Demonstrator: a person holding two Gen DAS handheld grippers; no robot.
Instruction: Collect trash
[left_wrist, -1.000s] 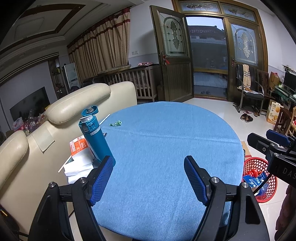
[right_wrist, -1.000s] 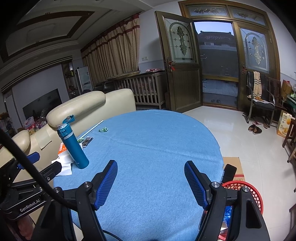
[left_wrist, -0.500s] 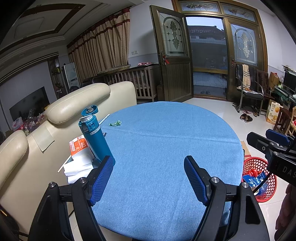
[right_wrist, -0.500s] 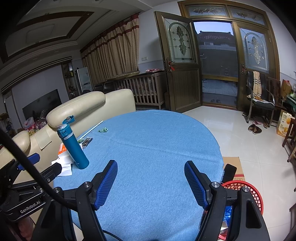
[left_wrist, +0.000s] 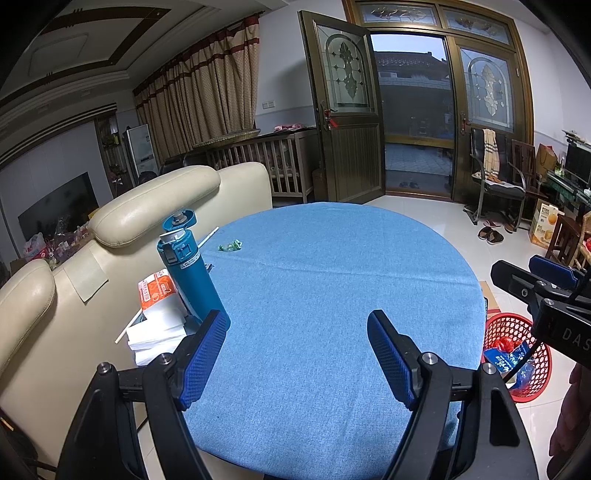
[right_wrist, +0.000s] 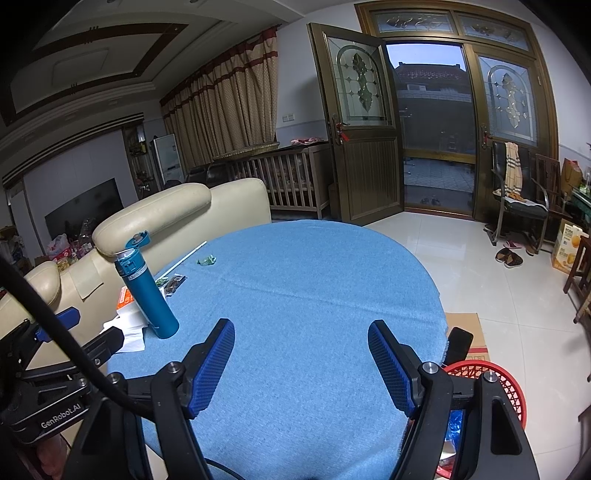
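Two hand-held grippers are hovering over the near edge of a round table draped in blue cloth, the left gripper and the right gripper each filling the lower middle of its own view, jaws spread wide and gripping nothing. The cleanup is looking well advanced: a red basket at the lower right of the left view is already holding a blue packet and a red scrap, while most of the cloth is lying bare. What seems to be left is a small green wrapper, crumpled and glossy, sitting left of center in the left view, well apart from both grippers. A few dark scraps are also lying nearer the table's left edge in the right view; whether they are trash is hard to tell. Beside them a teal bottle is standing upright, lid flipped open, next to an orange-and-white box on white papers.
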